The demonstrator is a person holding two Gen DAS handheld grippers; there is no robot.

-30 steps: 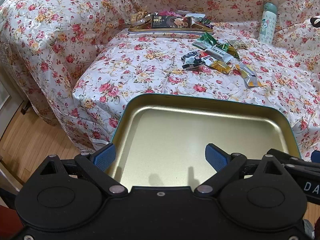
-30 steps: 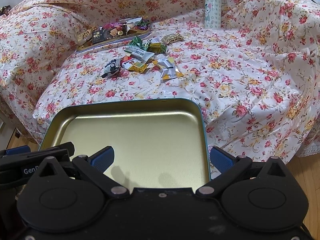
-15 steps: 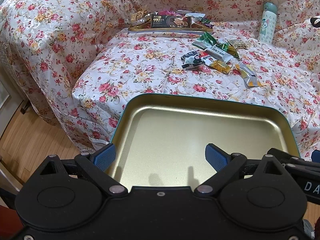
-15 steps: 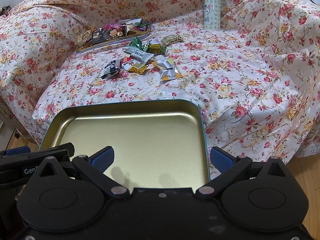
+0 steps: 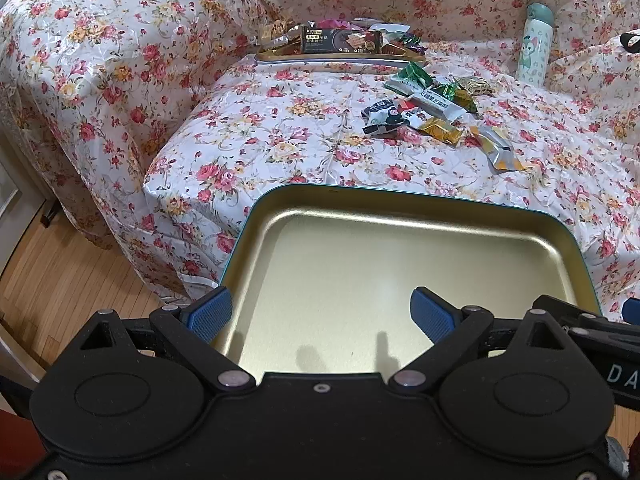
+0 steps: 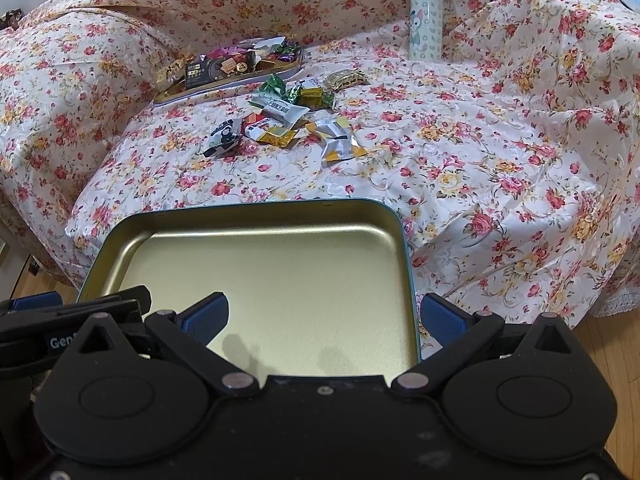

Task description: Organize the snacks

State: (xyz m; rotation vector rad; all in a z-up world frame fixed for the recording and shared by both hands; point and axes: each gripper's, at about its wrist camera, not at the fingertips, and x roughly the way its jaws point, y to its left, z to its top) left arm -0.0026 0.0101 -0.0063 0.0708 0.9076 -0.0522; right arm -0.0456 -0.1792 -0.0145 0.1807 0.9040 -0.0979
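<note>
1. Spanning both wrist views, a gold-lined tin tray [image 5: 404, 276] with a teal rim fills the foreground before a floral-covered sofa [image 5: 280, 136]; nothing lies in it.
2. The left claw [image 5: 322, 314] is spread wide, one blue pad [image 5: 210, 312] outside the tray's left edge, the other over its floor; whether it touches the metal cannot be told.
3. The right claw [image 6: 324, 316] is likewise released, straddling the tray's right edge [image 6: 410, 280].
4. At the back of the seat a second tin [image 6: 228, 82] holds a heap of wrapped snacks, including a dark chocolate bar [image 5: 340, 42].
5. Loose snack packets [image 6: 280, 124] lie scattered on the seat just beside that tin.
6. A pale bottle [image 6: 425, 20] stands upright against the backrest.
</note>
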